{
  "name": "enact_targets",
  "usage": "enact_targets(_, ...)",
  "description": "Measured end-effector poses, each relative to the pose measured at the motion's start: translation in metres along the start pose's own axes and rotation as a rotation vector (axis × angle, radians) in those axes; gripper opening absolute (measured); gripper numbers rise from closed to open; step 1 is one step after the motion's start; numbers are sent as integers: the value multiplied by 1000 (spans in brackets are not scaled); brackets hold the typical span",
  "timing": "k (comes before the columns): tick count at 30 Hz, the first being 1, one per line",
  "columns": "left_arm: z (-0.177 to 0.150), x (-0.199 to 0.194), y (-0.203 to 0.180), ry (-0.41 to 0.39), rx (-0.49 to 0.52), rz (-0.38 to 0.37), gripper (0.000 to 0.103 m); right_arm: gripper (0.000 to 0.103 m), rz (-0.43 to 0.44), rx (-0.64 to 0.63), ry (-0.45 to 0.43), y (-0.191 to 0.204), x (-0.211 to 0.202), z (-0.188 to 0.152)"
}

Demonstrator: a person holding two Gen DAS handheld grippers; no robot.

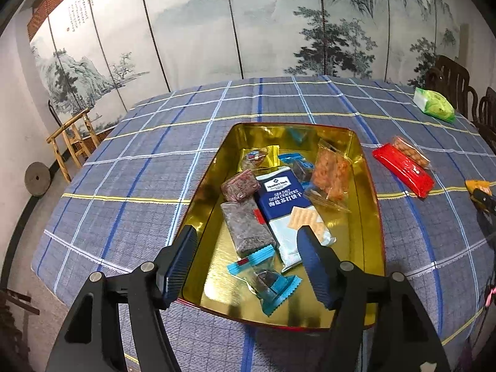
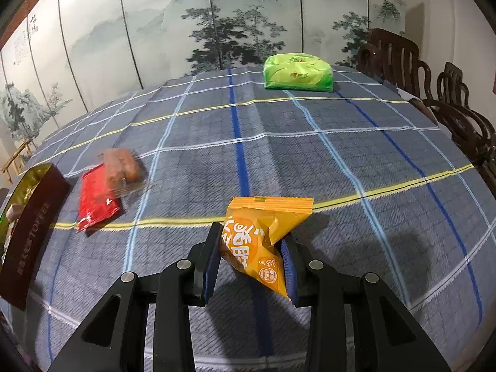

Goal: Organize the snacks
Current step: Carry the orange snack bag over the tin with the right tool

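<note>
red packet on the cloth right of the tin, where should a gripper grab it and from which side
Grip the red packet across its narrow width near the bare end closest to the camera, coming down from above. It lies flat on the tablecloth, long and slim, and a clear bag of snacks overlaps its far end.

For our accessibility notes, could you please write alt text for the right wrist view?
The right gripper is shut on an orange snack packet above a blue plaid tablecloth. To the left lie a red packet, a clear packet and the tin; a green pack sits at the far edge.
</note>
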State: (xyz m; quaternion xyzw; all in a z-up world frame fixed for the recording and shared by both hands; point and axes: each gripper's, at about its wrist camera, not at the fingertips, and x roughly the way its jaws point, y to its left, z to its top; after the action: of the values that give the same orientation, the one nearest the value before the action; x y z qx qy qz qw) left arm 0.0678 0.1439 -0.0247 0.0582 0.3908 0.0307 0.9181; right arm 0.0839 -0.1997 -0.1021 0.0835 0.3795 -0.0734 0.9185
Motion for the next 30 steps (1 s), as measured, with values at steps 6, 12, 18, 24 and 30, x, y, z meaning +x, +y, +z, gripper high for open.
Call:
enact_targets(6, -2, -4, 7, -35, -27, 27, 72, 36, 24, -12, -4, 9, -13, -5)
enact_targets(12, -4, -6, 9, -56, -30, 41, 73, 36, 60, -28, -13, 21, -30, -6)
enact_targets(18, -6, -7, 11, -59, -36, 35, 75, 36, 128, -58, -26, 49, -48, -2)
enact_targets(24, -7, -10, 15, -62, -46, 35, 75, 36, 206, -121, -51, 89, -69, 5)
enact_targets(30, -10, -11, 22, -57, -54, 31, 75, 36, 282, -188, -70, 133, -86, 11)
